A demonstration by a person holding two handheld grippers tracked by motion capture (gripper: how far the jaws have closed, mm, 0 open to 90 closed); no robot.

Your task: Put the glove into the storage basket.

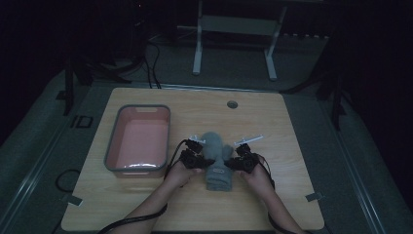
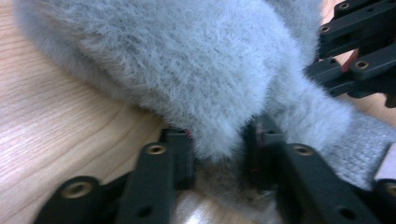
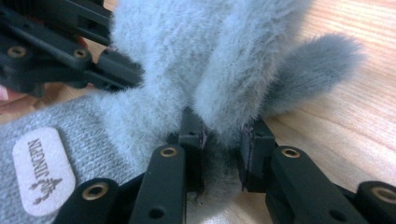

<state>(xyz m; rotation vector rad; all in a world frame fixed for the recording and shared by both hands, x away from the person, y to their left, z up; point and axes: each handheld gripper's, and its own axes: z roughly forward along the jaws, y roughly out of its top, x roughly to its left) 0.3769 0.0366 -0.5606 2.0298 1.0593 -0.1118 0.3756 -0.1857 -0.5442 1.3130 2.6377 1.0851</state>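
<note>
A grey fuzzy glove (image 1: 215, 158) lies on the wooden surface (image 1: 272, 126), at three o'clock from the pink bin (image 1: 138, 140). The left hand-held gripper (image 1: 198, 152) pinches its fur at nine o'clock, and the right hand-held gripper (image 1: 237, 155) pinches it at three o'clock, each clamped narrow on a tuft.

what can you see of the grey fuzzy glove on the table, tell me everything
The grey glove lies flat on the wooden table, just right of the pink bin. Its far part is long, fluffy grey pile with a furry thumb sticking out sideways; its near part is a ribbed knit cuff bearing a pale tag that reads JINGPIN. The left gripper is pinched shut on a fold of the fur on one side, and the right gripper is shut on fur on the other side. It looks soft and limp.
</note>
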